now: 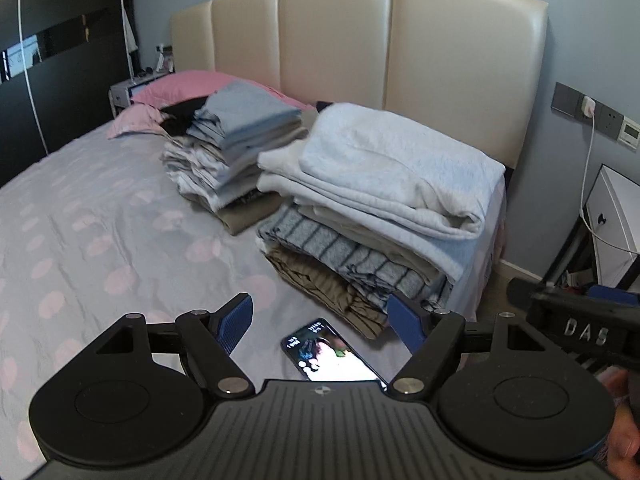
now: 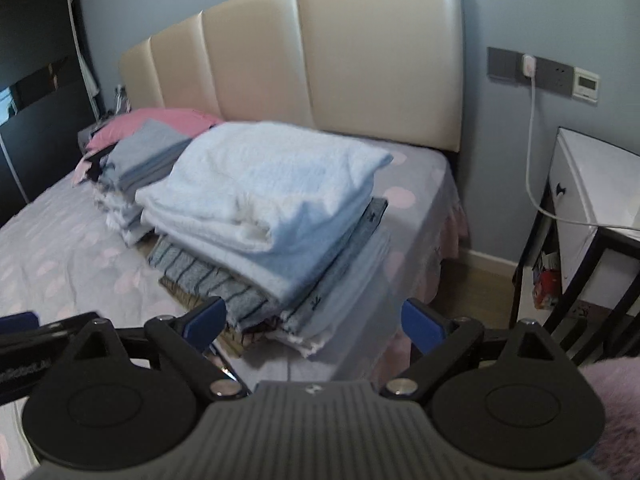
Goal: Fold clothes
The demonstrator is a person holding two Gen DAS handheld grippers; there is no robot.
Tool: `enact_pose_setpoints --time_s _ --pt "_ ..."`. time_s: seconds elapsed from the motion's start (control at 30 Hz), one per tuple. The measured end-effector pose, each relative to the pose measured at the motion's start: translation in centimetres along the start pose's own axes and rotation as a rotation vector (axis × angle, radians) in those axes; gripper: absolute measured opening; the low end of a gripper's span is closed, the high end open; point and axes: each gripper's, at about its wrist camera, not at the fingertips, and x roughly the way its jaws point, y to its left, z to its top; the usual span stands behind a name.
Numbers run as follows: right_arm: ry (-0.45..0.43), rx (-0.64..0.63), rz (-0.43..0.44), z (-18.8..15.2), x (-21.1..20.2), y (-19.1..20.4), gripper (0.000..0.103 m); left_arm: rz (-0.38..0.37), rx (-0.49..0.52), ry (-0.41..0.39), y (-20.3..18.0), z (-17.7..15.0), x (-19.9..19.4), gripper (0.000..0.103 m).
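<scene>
Two stacks of folded clothes rest on the bed. The nearer stack (image 1: pixel 376 208) (image 2: pixel 264 216) is topped by a pale blue-white folded garment, with a striped grey piece and olive cloth beneath. The farther stack (image 1: pixel 228 148) (image 2: pixel 136 164) holds grey and blue pieces. My left gripper (image 1: pixel 324 322) is open, its blue pads wide apart above the bed, with nothing between them. My right gripper (image 2: pixel 316 320) is open just in front of the nearer stack's lower corner, holding nothing. The right gripper's body (image 1: pixel 576 320) also shows at the right of the left wrist view.
A lit phone (image 1: pixel 332 354) lies on the dotted bedsheet (image 1: pixel 100 220) between the left gripper's fingers. A pink pillow (image 1: pixel 192 84) and a cream headboard (image 1: pixel 360 48) stand behind. A white nightstand (image 2: pixel 592 208) with a charger cable stands right of the bed.
</scene>
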Motion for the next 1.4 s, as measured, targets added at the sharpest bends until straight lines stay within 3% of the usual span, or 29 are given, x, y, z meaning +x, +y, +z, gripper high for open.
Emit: enact_pose_setpoints --time_s 1.4 --pt "0.007 -0.049 0.001 -0.7 0.0 1.7 0.095 -0.007 -0.022 0.027 0.7 -0.7 0.9 0.072"
